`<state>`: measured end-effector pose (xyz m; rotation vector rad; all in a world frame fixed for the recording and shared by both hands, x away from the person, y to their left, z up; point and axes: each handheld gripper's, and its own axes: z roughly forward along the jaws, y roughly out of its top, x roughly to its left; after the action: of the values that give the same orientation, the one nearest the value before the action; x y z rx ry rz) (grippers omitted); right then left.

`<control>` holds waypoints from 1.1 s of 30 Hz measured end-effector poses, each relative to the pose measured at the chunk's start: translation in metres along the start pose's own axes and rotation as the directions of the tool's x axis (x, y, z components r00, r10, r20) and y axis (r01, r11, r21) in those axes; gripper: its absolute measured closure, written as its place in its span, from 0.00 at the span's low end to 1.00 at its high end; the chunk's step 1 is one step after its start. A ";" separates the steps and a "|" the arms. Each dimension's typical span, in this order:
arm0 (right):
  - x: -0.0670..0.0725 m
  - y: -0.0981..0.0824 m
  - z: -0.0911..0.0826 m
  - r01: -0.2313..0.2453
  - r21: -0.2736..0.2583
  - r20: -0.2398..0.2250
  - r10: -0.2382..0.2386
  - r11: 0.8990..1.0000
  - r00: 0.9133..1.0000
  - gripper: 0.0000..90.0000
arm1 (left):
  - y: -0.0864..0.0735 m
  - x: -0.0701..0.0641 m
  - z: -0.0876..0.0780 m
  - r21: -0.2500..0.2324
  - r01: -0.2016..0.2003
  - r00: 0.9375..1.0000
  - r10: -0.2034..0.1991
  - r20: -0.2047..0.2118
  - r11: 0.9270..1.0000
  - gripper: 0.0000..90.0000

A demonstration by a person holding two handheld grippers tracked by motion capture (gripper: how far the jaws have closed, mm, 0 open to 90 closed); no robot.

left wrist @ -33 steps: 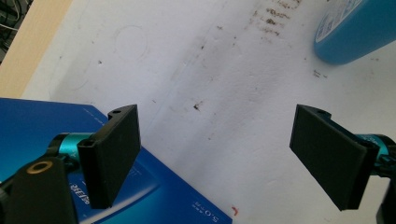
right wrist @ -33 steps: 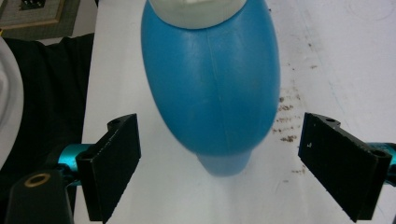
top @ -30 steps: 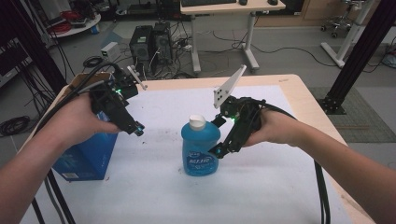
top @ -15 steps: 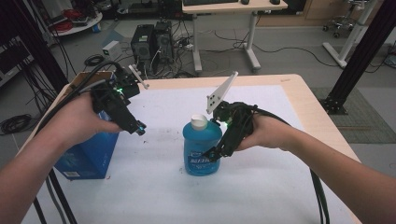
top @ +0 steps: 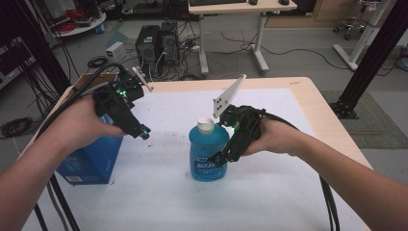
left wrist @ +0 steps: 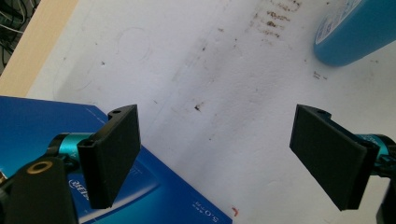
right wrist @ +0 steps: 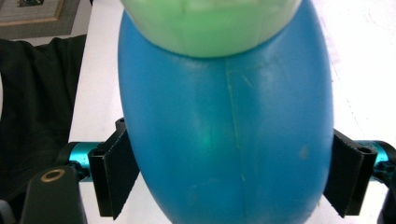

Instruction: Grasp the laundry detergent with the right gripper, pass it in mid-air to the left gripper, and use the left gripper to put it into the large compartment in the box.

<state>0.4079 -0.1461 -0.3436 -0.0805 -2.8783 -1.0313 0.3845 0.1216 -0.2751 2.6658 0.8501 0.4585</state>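
While the blue bottle (top: 208, 153) stands upright near the middle of the white sheet (top: 288, 192) on the table (top: 315, 103), the right gripper (top: 220, 161) has it between its two black jaws. Seen from the right gripper view, both pads lie against the sides of the bottle (right wrist: 224, 140), one at 9 o'clock and one at 3 o'clock, and the jaws have just been closing in on it, so the tongs are grasping the bottle's round body. Its pale cap (top: 206, 124) sits on top, at 12 o'clock of the body in the high view; in the right gripper view the cap (right wrist: 210, 23) looks greenish and close to the lens. The right hand (top: 272, 137) comes at the bottle from 3 o'clock, with a grey three-cornered plate rising above the gripper.

At 9 o'clock of the bottle, well apart from it, the left gripper (top: 143, 133) hangs over the sheet beside a blue box (top: 91, 161) that stands at the table's left edge. Its jaws stand wide and released, with nothing between them: the left gripper view shows bare, stained sheet (left wrist: 210, 93) in the gap, the box (left wrist: 140, 200) at 7 o'clock and the bottle's base (left wrist: 350, 37) at 1 o'clock. The left hand (top: 79, 125) holds that gripper above the box's top
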 end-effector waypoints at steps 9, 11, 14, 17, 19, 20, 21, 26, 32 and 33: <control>0.001 -0.002 0.000 0.008 -0.026 -0.007 -0.008 1.000 1.000 0.26 | -0.001 0.000 0.000 0.002 0.003 1.000 -0.003 -0.001 1.000 0.18; 0.000 -0.002 0.000 0.011 -0.028 -0.006 -0.012 1.000 1.000 0.26 | -0.001 0.000 0.000 0.002 0.005 1.000 -0.005 -0.002 1.000 0.18; 0.000 -0.002 0.000 0.011 -0.026 -0.005 -0.011 1.000 1.000 0.27 | -0.001 0.000 0.001 0.002 0.006 1.000 -0.006 -0.002 1.000 0.18; 0.000 -0.003 0.000 0.010 -0.027 -0.002 -0.010 1.000 1.000 0.27 | -0.001 0.000 0.001 0.001 0.002 1.000 -0.002 -0.001 1.000 0.18; 0.000 -0.003 0.000 0.009 -0.029 -0.002 -0.009 1.000 1.000 0.27 | -0.001 0.000 0.001 0.002 0.002 1.000 -0.002 -0.005 1.000 0.18; 0.000 -0.003 0.000 0.014 -0.030 0.000 -0.014 0.999 1.000 0.28 | -0.001 0.000 0.001 0.002 0.002 1.000 -0.002 -0.004 1.000 0.18; 0.000 -0.004 0.000 0.016 -0.030 -0.001 -0.016 0.999 1.000 0.28 | -0.001 0.000 0.002 0.002 0.003 1.000 -0.003 -0.002 1.000 0.18; 0.000 -0.004 0.001 0.019 -0.031 0.000 -0.019 0.999 1.000 0.30 | -0.001 -0.001 0.002 0.001 0.005 1.000 -0.005 -0.004 1.000 0.18; 0.000 -0.004 0.003 0.027 -0.023 0.002 -0.027 0.999 1.000 0.32 | -0.001 -0.001 0.001 0.005 0.001 1.000 -0.001 -0.004 1.000 0.18; 0.000 -0.004 0.004 0.026 -0.021 0.003 -0.026 0.999 1.000 0.32 | -0.001 -0.001 0.001 0.002 0.002 1.000 -0.002 -0.003 1.000 0.18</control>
<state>0.4070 -0.1470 -0.3491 -0.0454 -2.8785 -1.0670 0.3839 0.1218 -0.2769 2.6663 0.8546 0.4611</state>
